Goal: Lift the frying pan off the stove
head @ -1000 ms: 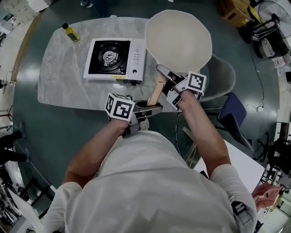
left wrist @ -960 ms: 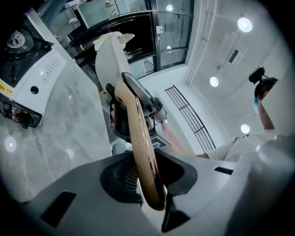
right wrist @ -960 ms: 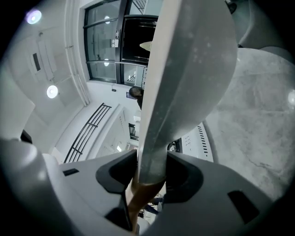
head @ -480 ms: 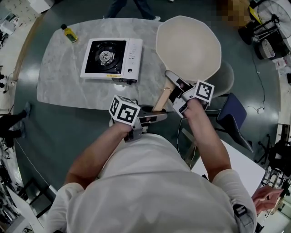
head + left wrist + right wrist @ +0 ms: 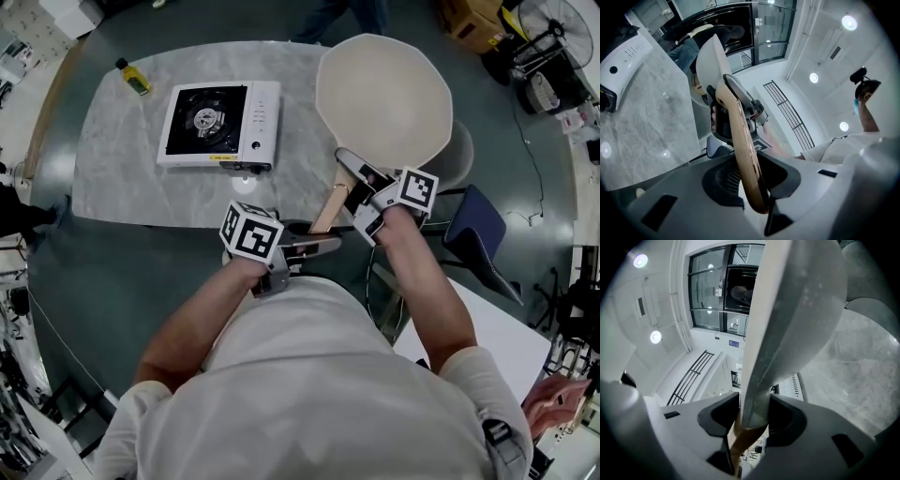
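The cream frying pan (image 5: 384, 94) hangs in the air to the right of the white stove (image 5: 218, 125), over the table's right edge, and the burner is bare. Its wooden handle (image 5: 326, 208) points back toward me. My left gripper (image 5: 314, 236) is shut on the handle's end (image 5: 740, 140), seen at close range between its jaws (image 5: 757, 187). My right gripper (image 5: 356, 183) is shut on the metal neck (image 5: 754, 399) where handle meets pan (image 5: 801, 301). The pan's underside fills the right gripper view.
The marble table (image 5: 122, 178) carries the stove and a small yellow bottle (image 5: 132, 77) at its far left. A grey seat (image 5: 461, 155) sits under the pan's right side and a dark blue chair (image 5: 478, 234) stands beside my right arm.
The pan and my right gripper have shifted a little to the right, further from the stove. Both grips on the handle are unchanged.
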The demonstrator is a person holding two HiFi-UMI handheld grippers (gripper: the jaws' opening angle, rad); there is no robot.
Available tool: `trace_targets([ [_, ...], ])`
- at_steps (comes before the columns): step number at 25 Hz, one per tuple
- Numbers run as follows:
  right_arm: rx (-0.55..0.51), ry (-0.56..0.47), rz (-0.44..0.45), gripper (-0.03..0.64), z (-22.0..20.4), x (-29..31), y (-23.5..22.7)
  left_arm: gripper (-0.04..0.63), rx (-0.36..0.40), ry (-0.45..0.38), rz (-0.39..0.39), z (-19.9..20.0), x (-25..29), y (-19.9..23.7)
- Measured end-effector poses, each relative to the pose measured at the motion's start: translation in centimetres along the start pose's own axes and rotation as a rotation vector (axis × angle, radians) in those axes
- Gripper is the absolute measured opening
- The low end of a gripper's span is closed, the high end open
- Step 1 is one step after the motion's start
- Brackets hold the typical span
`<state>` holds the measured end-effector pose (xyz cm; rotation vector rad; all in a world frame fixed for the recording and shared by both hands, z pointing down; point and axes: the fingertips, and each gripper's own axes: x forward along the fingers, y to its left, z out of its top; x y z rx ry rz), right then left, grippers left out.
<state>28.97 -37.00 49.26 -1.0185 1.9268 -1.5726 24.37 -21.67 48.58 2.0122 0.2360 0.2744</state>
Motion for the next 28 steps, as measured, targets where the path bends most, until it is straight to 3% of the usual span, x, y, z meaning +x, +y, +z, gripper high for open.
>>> trace_targets([
  [8,-0.002,-0.004,0.023,0.175,-0.6,-3.1,0.8,0.103,0.021,0.005,0.009,-1.8,2.1,-1.7],
  [14,0.02,0.006,0.009,0.176,-0.3,-0.1,-0.1,0.103,-0.003,0.001,0.006,-0.2,0.0,-0.1],
  [28,0.01,0.024,0.025,0.176,-0.9,-2.4,0.4,0.104,0.008,-0.011,0.009,-1.6,1.7,-1.5],
])
